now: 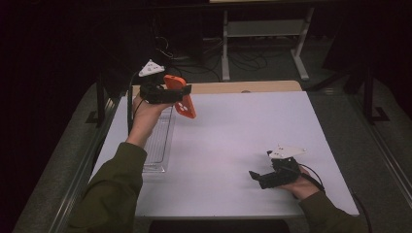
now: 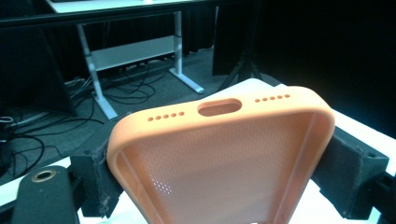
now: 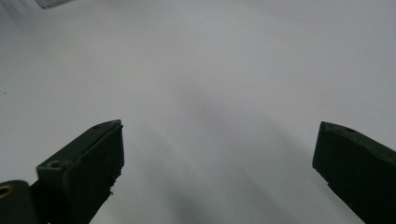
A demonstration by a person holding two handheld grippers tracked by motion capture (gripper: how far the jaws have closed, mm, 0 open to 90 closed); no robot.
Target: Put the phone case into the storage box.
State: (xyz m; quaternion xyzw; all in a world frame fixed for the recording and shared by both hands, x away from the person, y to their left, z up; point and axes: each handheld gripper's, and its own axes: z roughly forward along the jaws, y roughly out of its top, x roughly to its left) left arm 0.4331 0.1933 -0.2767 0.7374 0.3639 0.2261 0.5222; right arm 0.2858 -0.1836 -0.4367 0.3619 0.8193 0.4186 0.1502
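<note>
Left hand-held gripper (image 1: 180,95) was raised over the far left part of the table (image 1: 233,145), its jaws clamped on the two long sides of an orange phone case (image 1: 182,99). So the case hung in the air, well clear of the white top, tilted with one end down, above the near edge of a clear tray (image 1: 158,141) lying along the left side.

From where I stood, the risk seemed plain: the case looked soft and hollow, so a squeeze across its open width could bow the walls until it popped out and dropped, or twisted in the grip. A quick swing of the hand might do the same.

Over at the right, near the front edge, the right hand-held gripper (image 1: 260,178) sat low by the table with its jaws spread wide and nothing between them.

The high view gave the layout: both sleeves, the tray, how far apart the two hands were. The left gripper view showed what that one could not, the case (image 2: 219,154) from inside, with its dotted lining, port slot and rows of small holes along the end. The right gripper view showed bare table (image 3: 210,84) between the parted jaws.
</note>
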